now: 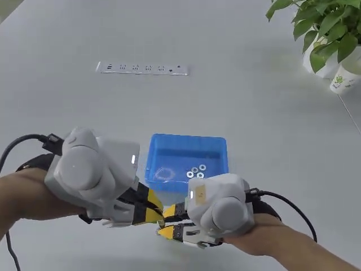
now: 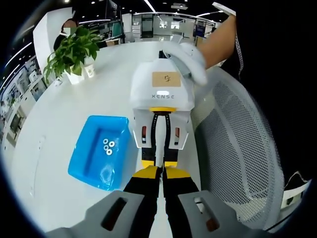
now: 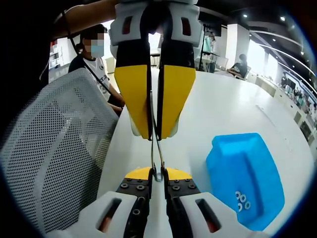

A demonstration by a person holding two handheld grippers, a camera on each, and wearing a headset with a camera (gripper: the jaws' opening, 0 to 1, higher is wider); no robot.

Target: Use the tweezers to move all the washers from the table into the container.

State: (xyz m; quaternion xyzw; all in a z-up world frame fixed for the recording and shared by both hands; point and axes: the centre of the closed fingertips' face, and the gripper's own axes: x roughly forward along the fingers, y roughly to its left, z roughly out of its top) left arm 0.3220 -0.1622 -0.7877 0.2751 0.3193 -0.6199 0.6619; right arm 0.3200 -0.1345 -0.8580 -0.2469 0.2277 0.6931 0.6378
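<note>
Jaws pinched on slim silver tweezers (image 3: pixel 152 156), small washers (image 3: pixel 241 200) in blue container (image 3: pixel 247 158)

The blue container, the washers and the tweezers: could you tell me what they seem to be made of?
Container: probably plastic; uniform saturated blue with a soft sheen.
Washers: likely metal; small pale silvery rings.
Tweezers: seemingly steel; thin, grey, shiny blades.
</note>
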